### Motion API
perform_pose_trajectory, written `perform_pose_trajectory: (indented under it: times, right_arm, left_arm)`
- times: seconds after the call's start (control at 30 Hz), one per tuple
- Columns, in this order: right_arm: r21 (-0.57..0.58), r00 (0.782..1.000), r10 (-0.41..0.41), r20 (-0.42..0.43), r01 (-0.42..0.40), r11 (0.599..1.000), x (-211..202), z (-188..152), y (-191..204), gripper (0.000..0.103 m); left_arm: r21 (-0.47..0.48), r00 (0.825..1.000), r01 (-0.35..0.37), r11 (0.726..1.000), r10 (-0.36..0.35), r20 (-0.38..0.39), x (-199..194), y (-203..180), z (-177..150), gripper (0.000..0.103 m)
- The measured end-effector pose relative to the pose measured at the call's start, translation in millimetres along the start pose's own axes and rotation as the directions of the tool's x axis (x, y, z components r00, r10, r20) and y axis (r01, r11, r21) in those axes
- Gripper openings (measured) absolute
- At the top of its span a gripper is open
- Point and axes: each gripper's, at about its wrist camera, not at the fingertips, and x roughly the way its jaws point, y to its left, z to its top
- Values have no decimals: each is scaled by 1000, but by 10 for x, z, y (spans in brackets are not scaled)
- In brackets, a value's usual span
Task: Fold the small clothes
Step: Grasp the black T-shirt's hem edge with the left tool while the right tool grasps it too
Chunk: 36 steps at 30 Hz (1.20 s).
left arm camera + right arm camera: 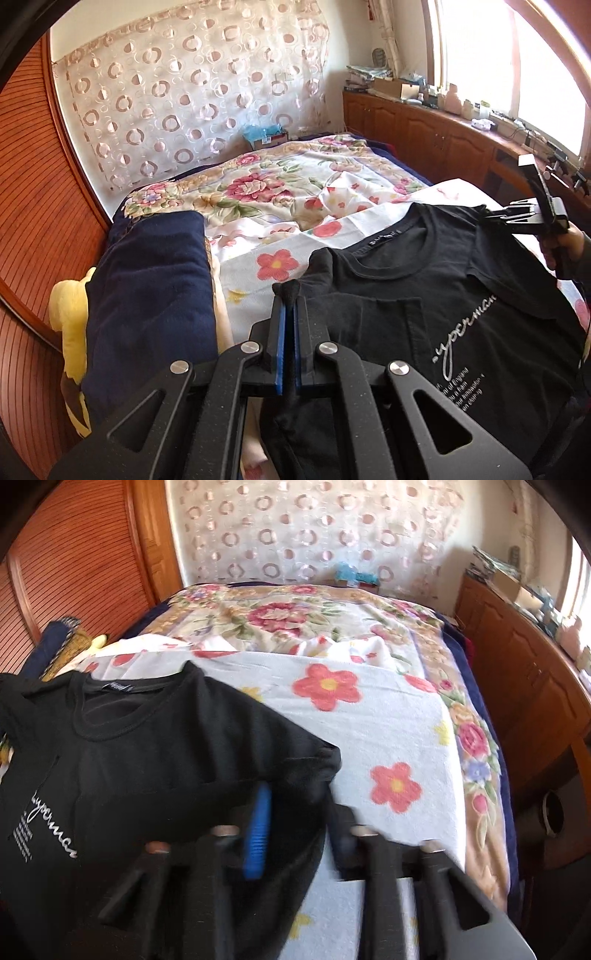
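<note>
my left gripper is pinched tight on a bunched fold of the black cotton t-shirt over the flowered towel, my right gripper blurred (grip unclear), so uneven pulling could skew the fold.

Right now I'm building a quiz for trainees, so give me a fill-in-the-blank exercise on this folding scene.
1. The left gripper is shut on a bunch of ____ fabric.
2. The T-shirt lies on a white towel printed with red ____.
3. The silver lettering is printed on the shirt's ____.
4. Left of the shirt lies a folded ____ blue blanket.

Missing words: black; flowers; front; navy
</note>
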Motion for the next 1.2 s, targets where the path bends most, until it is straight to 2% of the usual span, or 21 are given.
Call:
perform_pose_trajectory:
  times: [0.03,0.13,0.3,0.43,0.6,0.67,0.77,0.9,1.0,1.1,1.2]
  right_arm:
    - [-9,1000,-3,0,3,1000,-16,-2,15,7]
    - [-7,997,-8,76,9,1000,-243,-26,84,6]
    - [-10,965,47,257,-46,999,-1019,-171,282,6]
    - [-32,938,93,335,-88,996,-1660,-510,413,6]
    - [-38,920,124,371,-118,992,-2347,-1150,411,6]
    - [-43,922,137,362,-130,991,-2538,-1444,363,6]
    - [-28,941,133,310,-131,991,-2672,-1827,284,6]
    - [-13,963,129,239,-129,992,-2754,-2155,214,6]
    - [-21,983,113,148,-111,994,-2660,-2333,217,6]
    - [-28,988,119,102,-117,993,-2606,-2448,211,6]
    - [-37,992,101,81,-99,994,-2614,-2406,227,6]
  left_arm:
    - [-8,1000,4,1000,-4,8,-61,-11,-45,4]
    - [-30,998,-13,999,14,53,-233,-24,-145,4]
    - [-75,991,5,997,6,136,-659,-62,-379,4]
    - [-116,982,26,993,-4,189,-1019,-86,-709,4]
    - [-198,975,45,979,0,222,-1401,-1,-1192,4]
    - [-222,974,39,974,13,224,-1531,16,-1405,4]
    - [-263,976,42,964,17,219,-1684,41,-1679,4]
    - [-279,983,32,960,20,184,-1752,-16,-1898,4]
    - [-270,989,39,962,1,148,-1667,-94,-1992,4]
    - [-262,991,23,965,12,131,-1635,-108,-2047,4]
    - [-264,989,6,964,33,144,-1666,-85,-2065,13]
